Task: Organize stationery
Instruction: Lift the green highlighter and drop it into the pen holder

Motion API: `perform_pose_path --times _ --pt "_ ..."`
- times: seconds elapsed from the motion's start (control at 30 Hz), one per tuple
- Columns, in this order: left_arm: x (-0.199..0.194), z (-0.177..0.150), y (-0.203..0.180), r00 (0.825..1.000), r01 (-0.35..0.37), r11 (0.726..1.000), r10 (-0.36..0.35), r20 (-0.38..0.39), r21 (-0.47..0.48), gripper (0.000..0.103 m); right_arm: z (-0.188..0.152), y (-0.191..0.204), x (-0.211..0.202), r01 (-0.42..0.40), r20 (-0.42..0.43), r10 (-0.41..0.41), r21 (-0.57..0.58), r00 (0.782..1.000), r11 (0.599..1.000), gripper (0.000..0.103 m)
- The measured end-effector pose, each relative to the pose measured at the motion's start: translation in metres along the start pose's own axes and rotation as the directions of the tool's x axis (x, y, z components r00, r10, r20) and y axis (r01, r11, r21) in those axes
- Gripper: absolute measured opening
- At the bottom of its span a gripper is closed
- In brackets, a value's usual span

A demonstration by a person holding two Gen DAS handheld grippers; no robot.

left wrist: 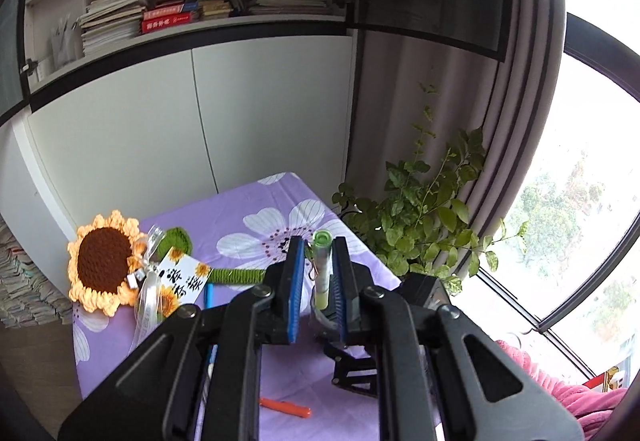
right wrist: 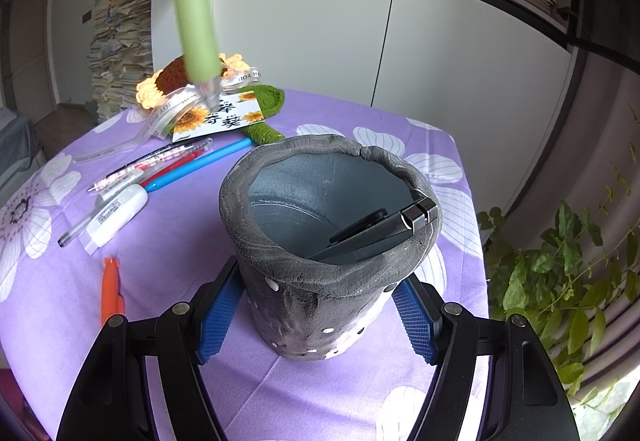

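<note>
The left gripper point(left wrist: 316, 281) is clamped on a green pen point(left wrist: 322, 269), a light, stiff, rather slick barrel best held mid-shaft. In the right wrist view it hangs at 11 o'clock above the grey pen pot point(right wrist: 320, 241), which the right gripper point(right wrist: 316, 321) squeezes on the worktop point(right wrist: 360, 401).

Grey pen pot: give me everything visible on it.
The grey pen pot stands upright on the purple floral tablecloth. Rough, clay-like wall with small holes, a thick uneven rim cracked at the back, smooth metal-looking inside. The right gripper clamps its lower sides. A black clip-like item leans inside against the rim.
</note>
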State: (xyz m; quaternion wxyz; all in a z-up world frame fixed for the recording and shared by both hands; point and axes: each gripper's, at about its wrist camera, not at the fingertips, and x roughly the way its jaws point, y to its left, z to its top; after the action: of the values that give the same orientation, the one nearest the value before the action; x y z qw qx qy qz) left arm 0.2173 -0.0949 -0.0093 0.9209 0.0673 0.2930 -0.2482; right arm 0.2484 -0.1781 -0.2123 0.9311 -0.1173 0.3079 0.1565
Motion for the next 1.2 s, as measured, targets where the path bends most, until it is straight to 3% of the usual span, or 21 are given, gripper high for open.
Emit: perform_pose_path --times 0.13,0.3,0.6,0.9,1.03,1.1,1.2 --pt "0.013 0.004 -0.014 1.000 0.024 0.999 -0.024 -0.019 0.033 0.012 0.000 0.000 0.000 0.000 0.000 0.000 0.000 1.000 1.000 0.073" --pt "0.043 -0.007 -0.019 0.996 0.001 0.999 0.004 -0.089 0.053 0.012 0.001 0.000 0.001 -0.004 0.000 0.004 0.000 1.000 1.000 0.073" --pt "0.087 -0.034 -0.013 0.969 0.009 0.999 0.002 -0.249 0.041 0.012 0.001 0.002 0.001 -0.007 0.001 0.007 0.001 1.000 1.000 0.073" --pt "0.085 -0.035 -0.009 0.967 0.022 0.999 -0.014 -0.254 0.028 0.013 0.002 0.003 0.002 -0.005 -0.001 0.005 -0.003 1.000 1.000 0.073" --pt "0.074 -0.029 0.008 0.975 -0.027 1.000 0.028 -0.221 0.008 0.024 0.001 0.002 0.002 -0.008 0.000 0.008 -0.001 1.000 1.000 0.073" --pt "0.069 -0.027 0.026 0.976 -0.083 0.996 0.075 -0.205 -0.033 0.036 0.001 0.002 0.002 -0.008 0.000 0.008 -0.001 1.000 1.000 0.073" --pt "0.072 -0.031 0.058 0.965 -0.164 0.982 0.139 -0.221 -0.096 0.034 0.001 0.003 0.002 -0.009 0.000 0.009 -0.001 1.000 1.000 0.073"
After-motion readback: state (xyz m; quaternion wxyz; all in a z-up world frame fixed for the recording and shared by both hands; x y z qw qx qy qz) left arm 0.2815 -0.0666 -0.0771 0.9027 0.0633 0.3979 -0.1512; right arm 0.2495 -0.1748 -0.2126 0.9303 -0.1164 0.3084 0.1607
